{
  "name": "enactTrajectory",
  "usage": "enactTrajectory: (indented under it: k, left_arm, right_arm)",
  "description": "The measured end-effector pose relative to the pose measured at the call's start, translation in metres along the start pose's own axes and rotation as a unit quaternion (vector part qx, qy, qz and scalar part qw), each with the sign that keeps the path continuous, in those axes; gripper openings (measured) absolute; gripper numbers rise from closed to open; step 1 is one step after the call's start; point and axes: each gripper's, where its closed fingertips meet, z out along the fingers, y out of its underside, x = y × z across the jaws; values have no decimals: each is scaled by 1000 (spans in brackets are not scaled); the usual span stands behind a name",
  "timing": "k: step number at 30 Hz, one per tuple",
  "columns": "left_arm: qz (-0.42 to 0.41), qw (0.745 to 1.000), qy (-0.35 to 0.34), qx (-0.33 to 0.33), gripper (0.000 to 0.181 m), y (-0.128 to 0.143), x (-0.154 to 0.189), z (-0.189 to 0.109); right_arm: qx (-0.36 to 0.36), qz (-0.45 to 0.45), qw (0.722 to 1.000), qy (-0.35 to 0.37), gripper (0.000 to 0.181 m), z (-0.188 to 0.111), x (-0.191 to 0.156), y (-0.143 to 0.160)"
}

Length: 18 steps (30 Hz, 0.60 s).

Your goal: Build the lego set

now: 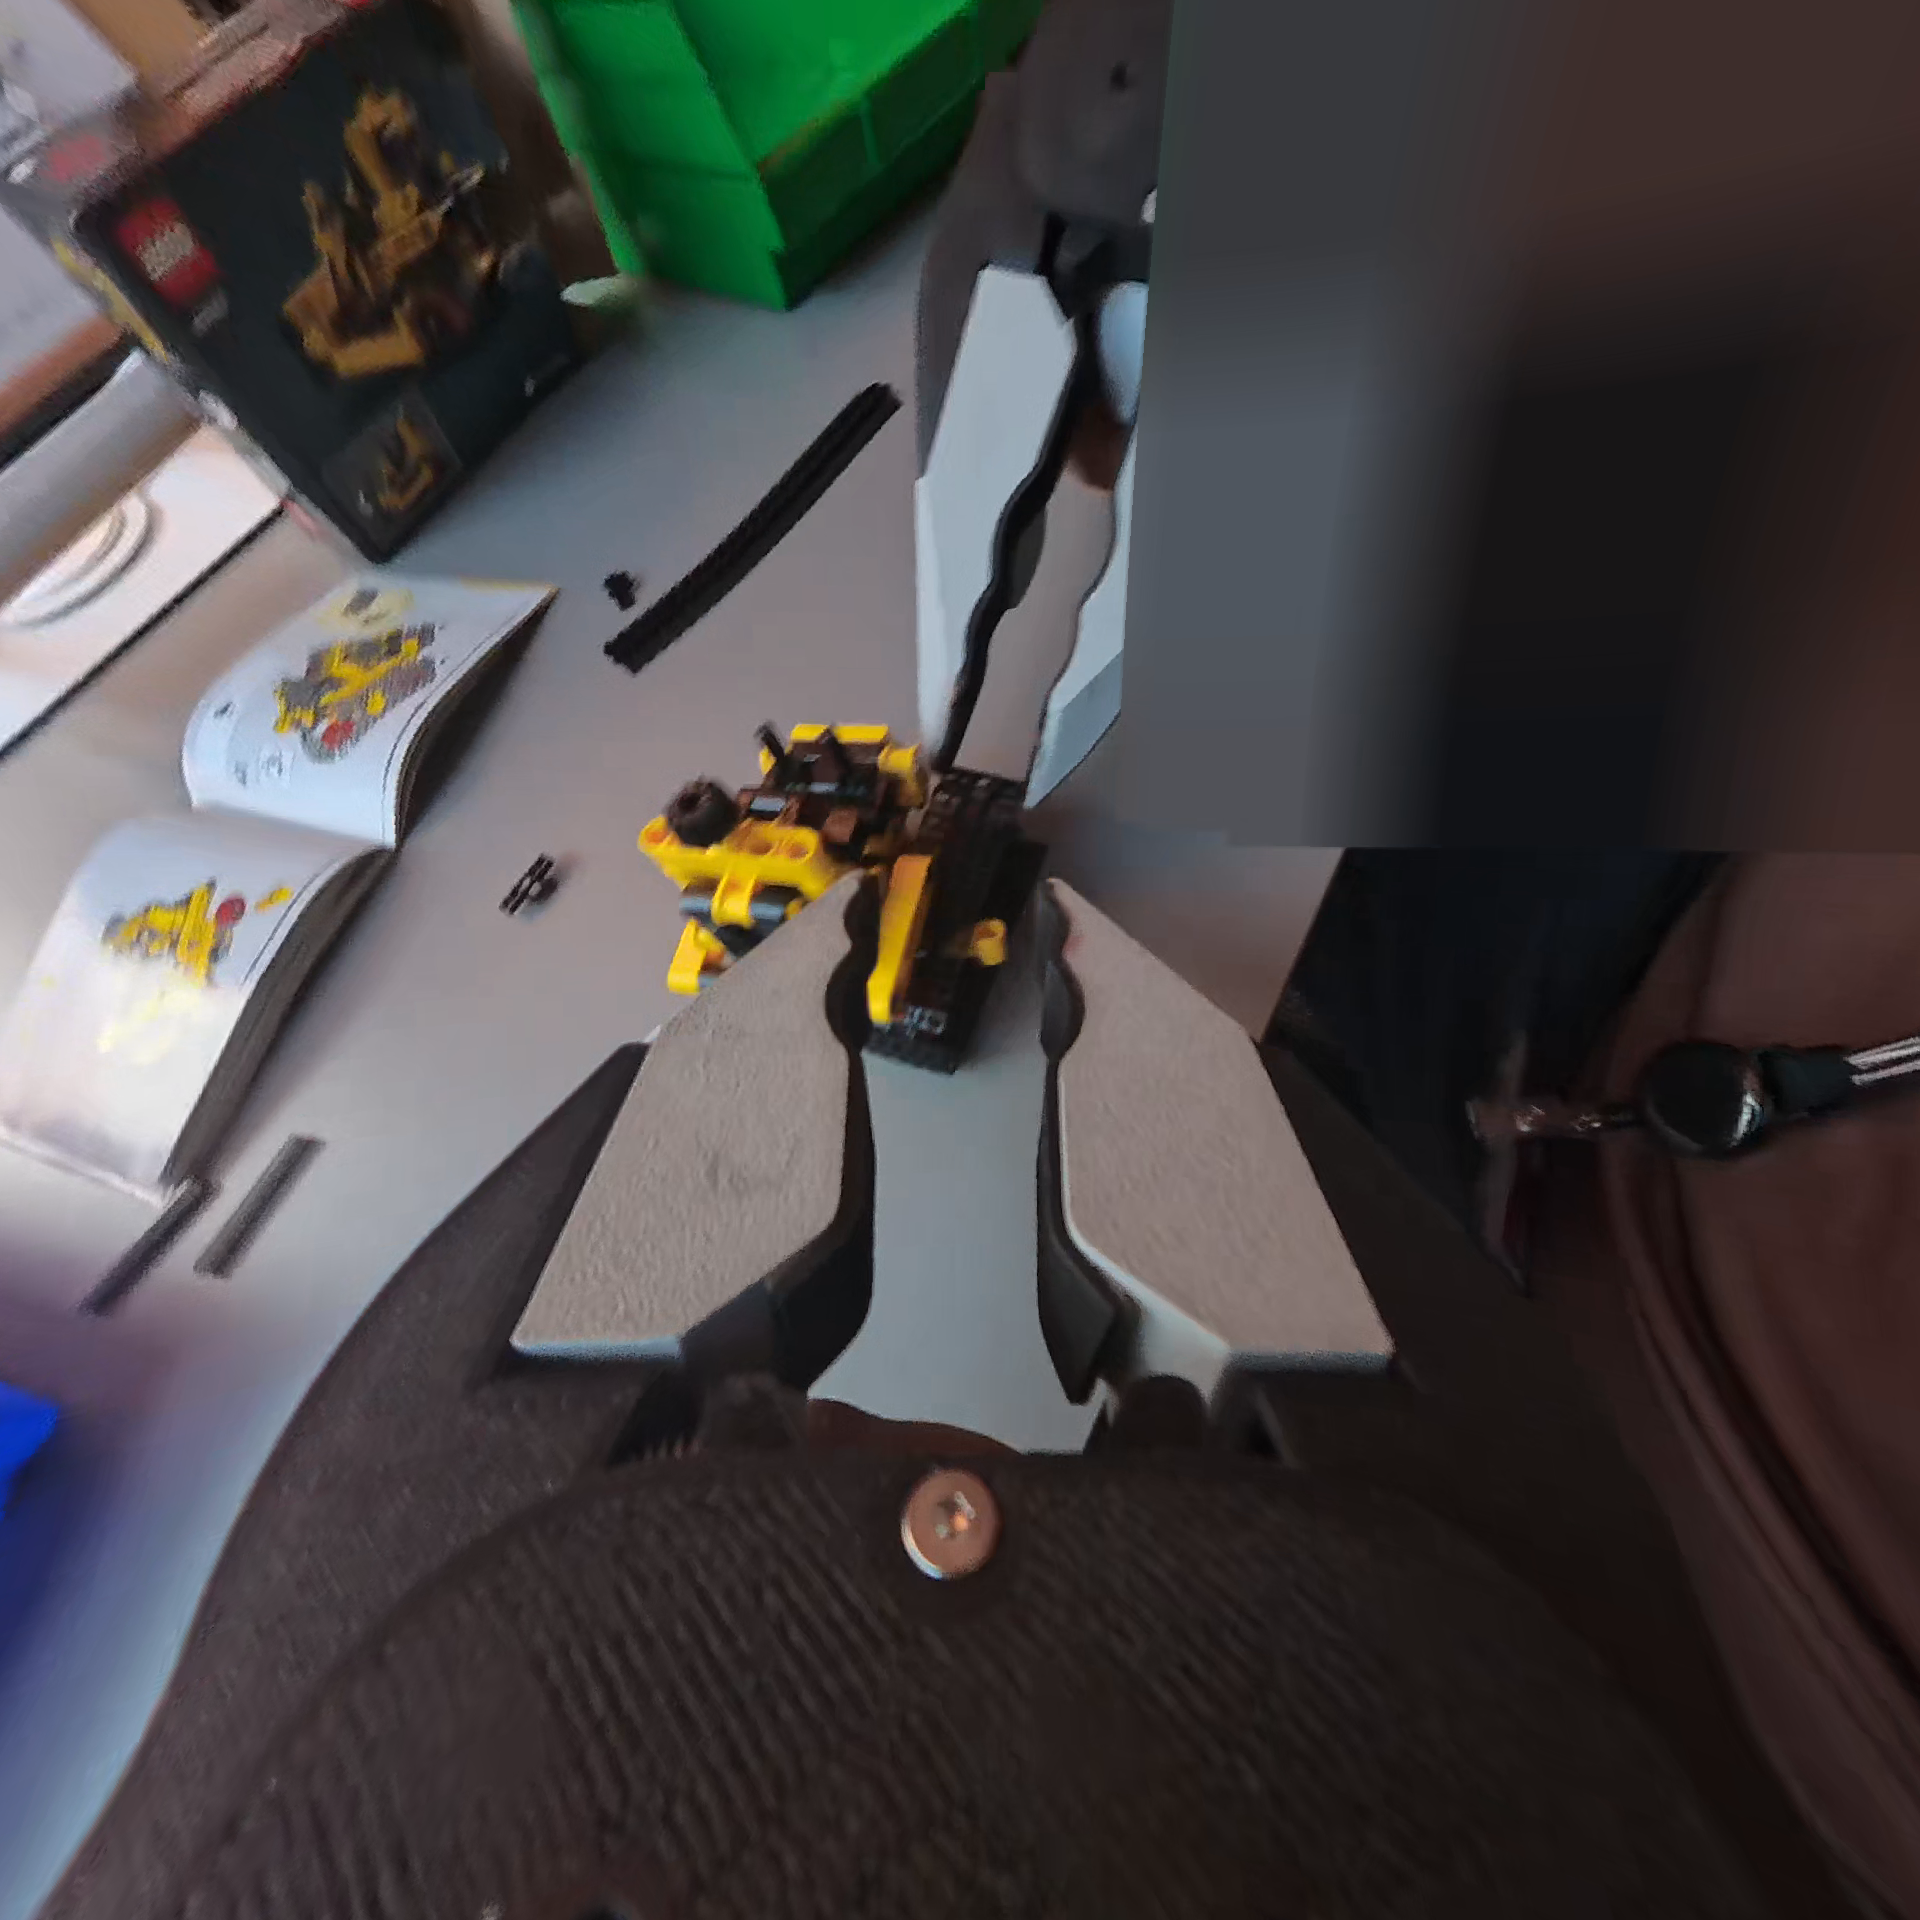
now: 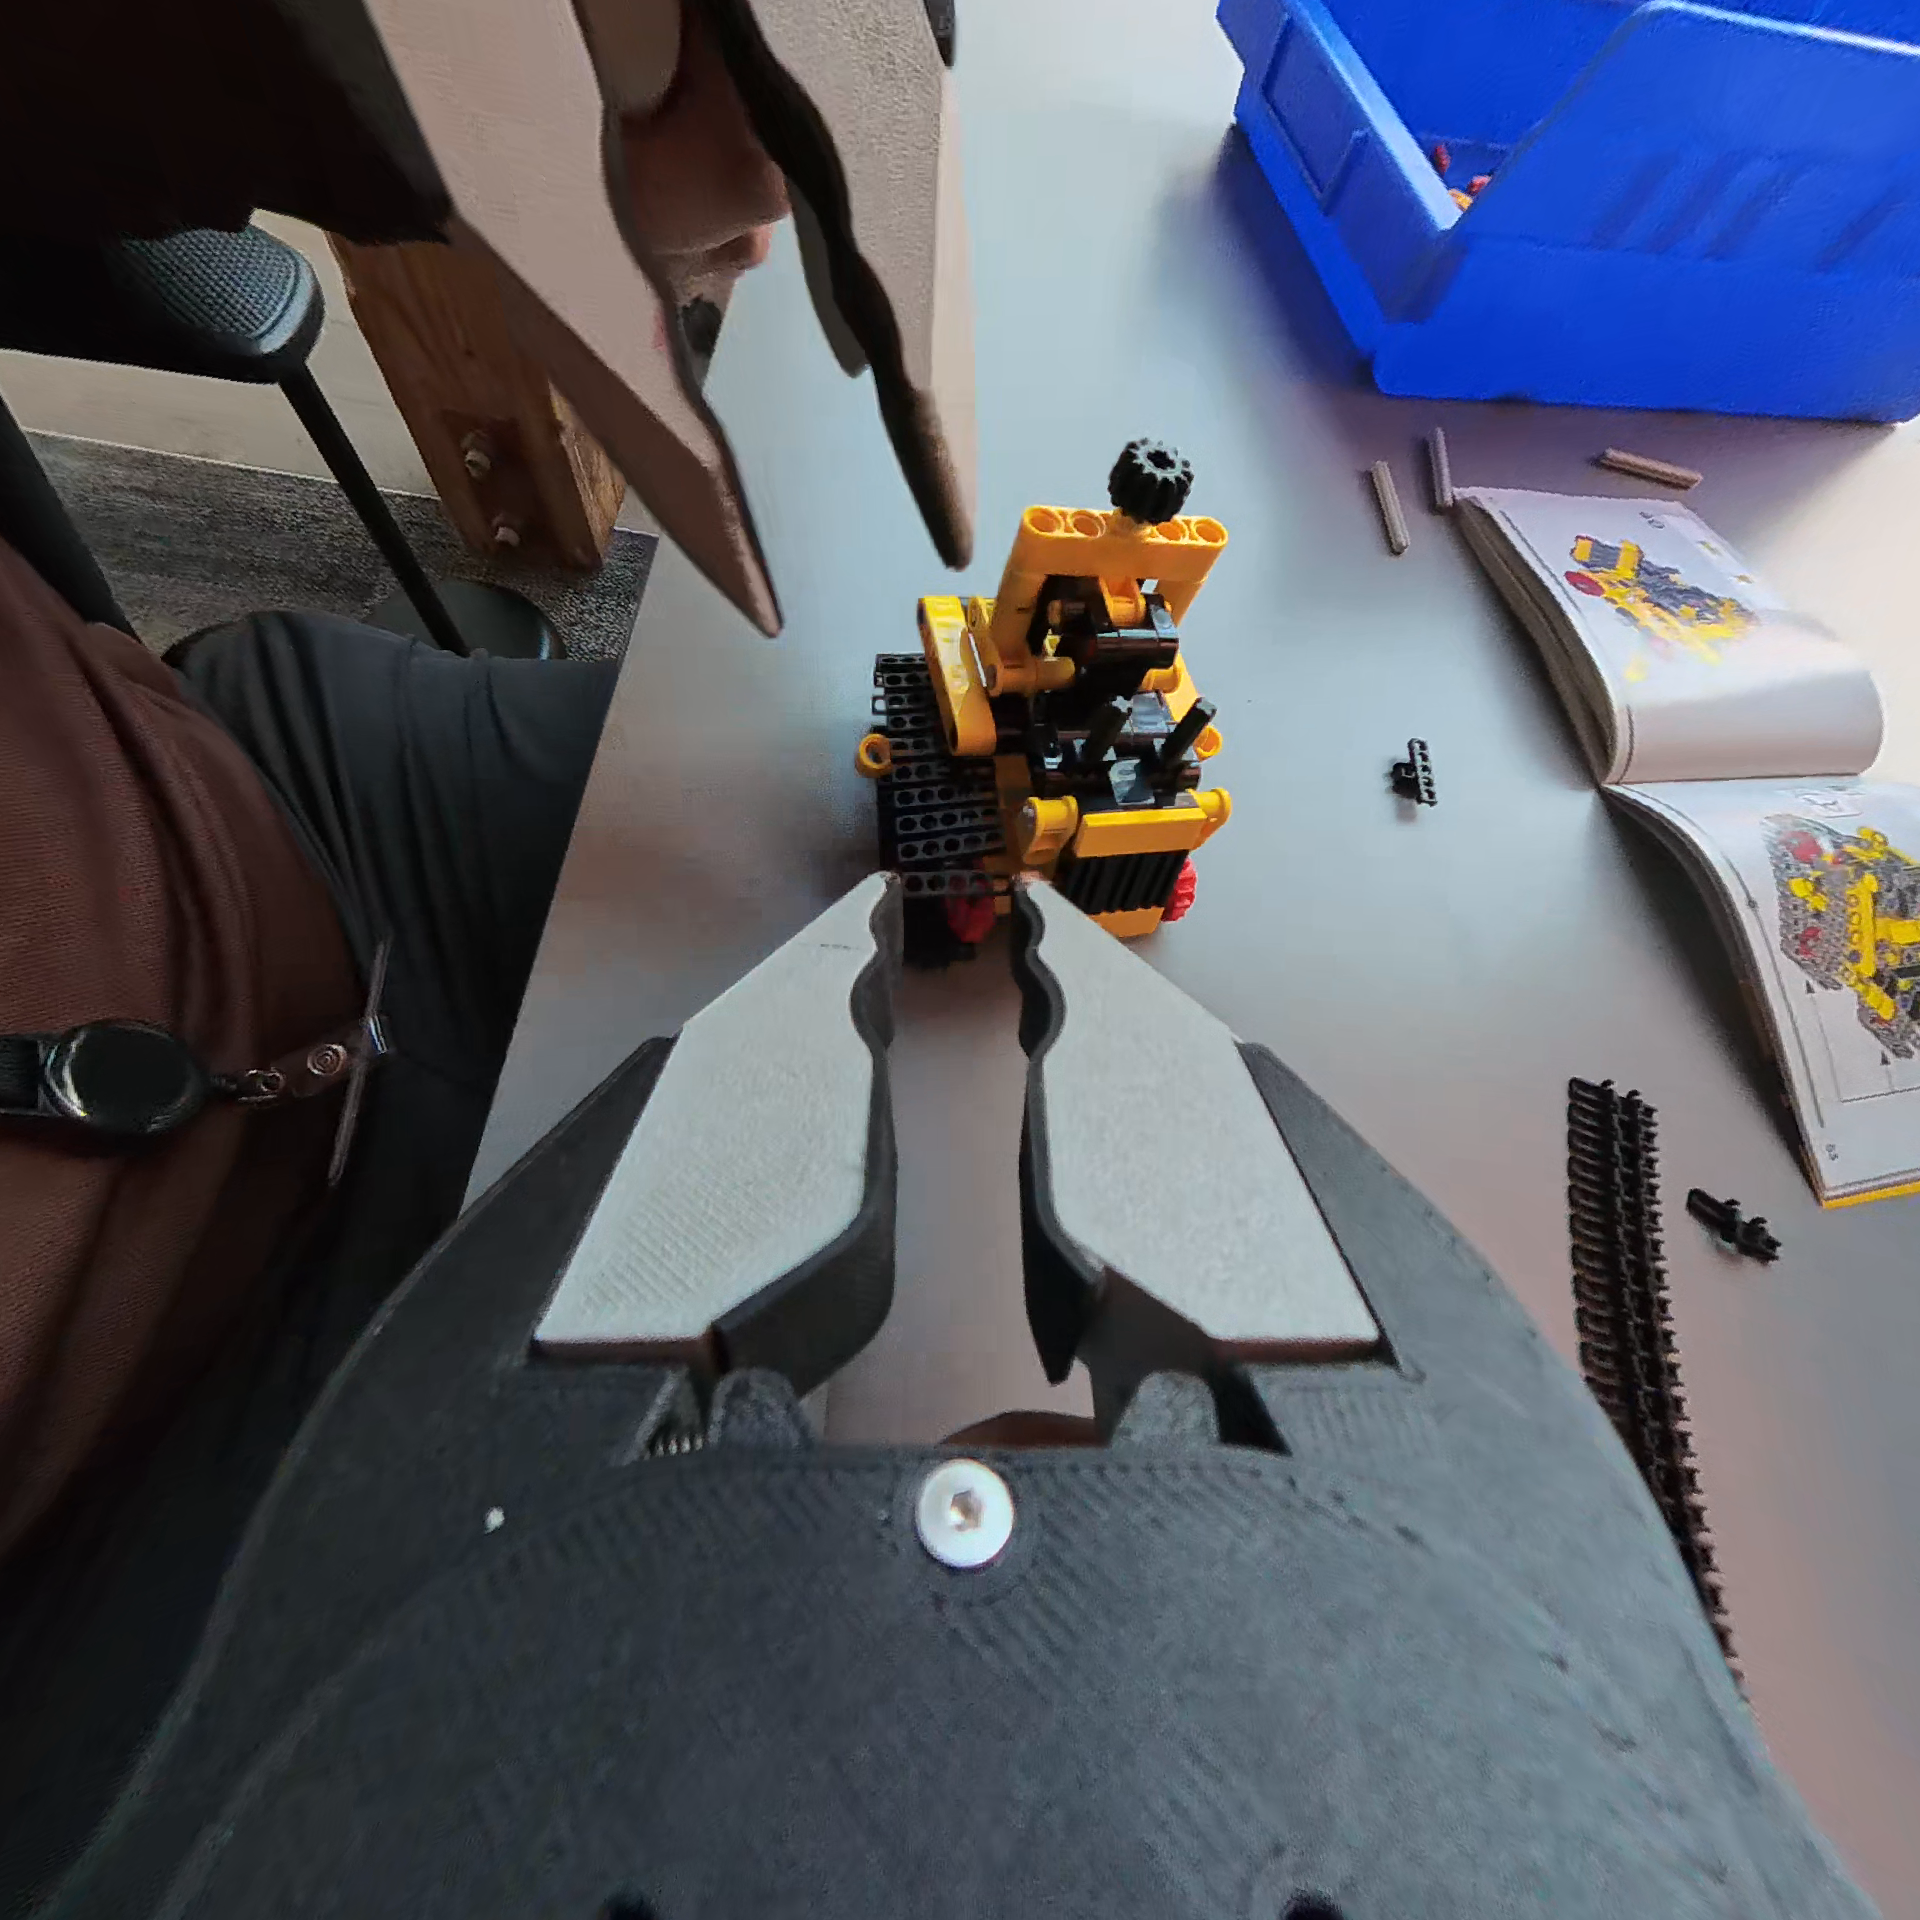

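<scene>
I am looking along my left claw [image 1: 951,914], its fingers spread and pinching nothing. Off to its left an open booklet [image 1: 312,769] is lying on the table [image 1: 540,1039], with loose black track strips [image 1: 748,530] farther ahead. Straight ahead, the half-built yellow and black model [image 1: 831,862] is standing between the fingertips and reaching beyond them. My right claw [image 2: 951,883] is facing the model's [image 2: 1049,727] end, fingers parted with a narrow gap, empty, tips just short of the red pegs. I am judging the model light, stiff, but prone to popping apart, so I am favouring a hold low on the black tracked base.
</scene>
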Motion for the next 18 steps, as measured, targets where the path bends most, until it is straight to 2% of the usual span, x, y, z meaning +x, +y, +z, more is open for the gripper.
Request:
enactTrajectory:
  k: [5,10,14,18]
  left_arm:
    - [29,999,16,-20,29,-6,11,21]
    - [88,994,-12,-64,28,2,9,38]
    - [122,988,-21,-94,24,11,9,45]
    - [119,989,-10,-89,20,9,10,47]
  right_arm:
    - [-3,-21,1000,11,17,-1,-2,2]
    - [1,-42,999,20,17,-3,-5,2]
    - [14,-57,998,23,17,-6,-7,-3]
    - [8,-70,997,24,17,-6,-8,0]
